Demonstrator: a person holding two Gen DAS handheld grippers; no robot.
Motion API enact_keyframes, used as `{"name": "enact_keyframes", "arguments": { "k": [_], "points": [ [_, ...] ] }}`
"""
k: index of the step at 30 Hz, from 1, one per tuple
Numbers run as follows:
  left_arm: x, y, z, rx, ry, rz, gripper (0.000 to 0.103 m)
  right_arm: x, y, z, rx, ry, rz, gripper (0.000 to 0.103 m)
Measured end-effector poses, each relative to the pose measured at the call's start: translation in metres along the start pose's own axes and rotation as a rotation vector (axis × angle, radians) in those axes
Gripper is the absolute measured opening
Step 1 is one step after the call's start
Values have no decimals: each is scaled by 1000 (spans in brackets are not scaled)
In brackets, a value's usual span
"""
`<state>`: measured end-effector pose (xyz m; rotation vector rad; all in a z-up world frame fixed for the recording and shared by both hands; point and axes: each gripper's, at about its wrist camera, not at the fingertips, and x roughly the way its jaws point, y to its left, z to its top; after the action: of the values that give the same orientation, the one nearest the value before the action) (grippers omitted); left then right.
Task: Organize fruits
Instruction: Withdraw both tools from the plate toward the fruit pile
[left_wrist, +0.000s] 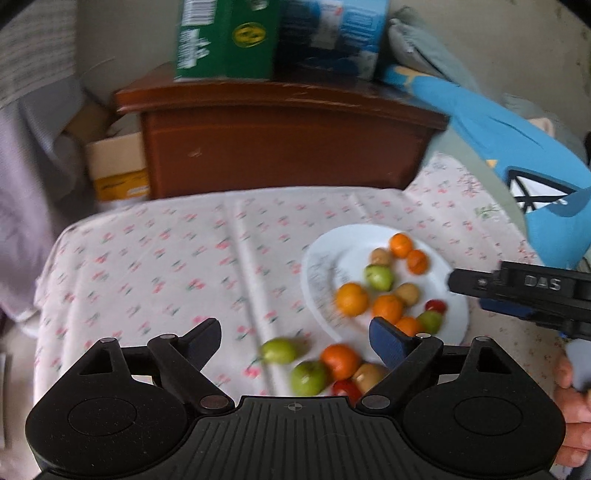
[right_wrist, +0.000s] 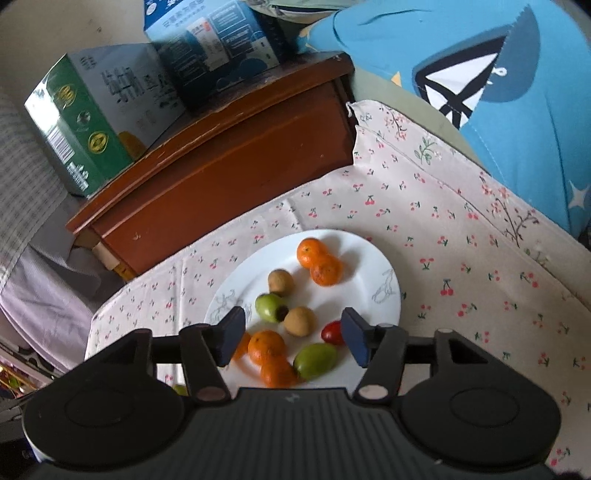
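Observation:
A white plate (left_wrist: 325, 254) (right_wrist: 373, 266) on the cherry-print cloth holds several oranges, green fruits, brown fruits and a red one. In the left wrist view, loose fruit lies on the cloth below the plate: a green fruit (left_wrist: 279, 350), another green fruit (left_wrist: 308, 377), an orange (left_wrist: 340, 361), a brown fruit (left_wrist: 370, 376) and a red fruit (left_wrist: 345, 389). My left gripper (left_wrist: 295, 338) is open and empty above this loose group. My right gripper (right_wrist: 293, 338) is open and empty over the near part of the plate, above an orange (right_wrist: 266, 347) and a green fruit (right_wrist: 315, 360). It also shows in the left wrist view (left_wrist: 517, 291).
A brown wooden cabinet (left_wrist: 280, 136) (right_wrist: 221, 173) stands behind the cloth, with a green box (left_wrist: 225, 37) (right_wrist: 85, 125) and a blue box (left_wrist: 332, 37) (right_wrist: 218, 48) on top. A blue cushion (left_wrist: 517, 155) (right_wrist: 498, 92) lies at the right. A cardboard box (left_wrist: 118, 166) sits at the left.

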<state>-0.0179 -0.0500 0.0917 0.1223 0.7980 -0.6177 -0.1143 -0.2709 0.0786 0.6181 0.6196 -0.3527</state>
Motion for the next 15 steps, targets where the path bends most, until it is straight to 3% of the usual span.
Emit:
{"name": "enact_keyframes", "arguments": {
  "k": [15],
  "points": [
    [-7,20,-49,-49,70,101,89,-19,5,-56,38,56,16,64]
  ]
}}
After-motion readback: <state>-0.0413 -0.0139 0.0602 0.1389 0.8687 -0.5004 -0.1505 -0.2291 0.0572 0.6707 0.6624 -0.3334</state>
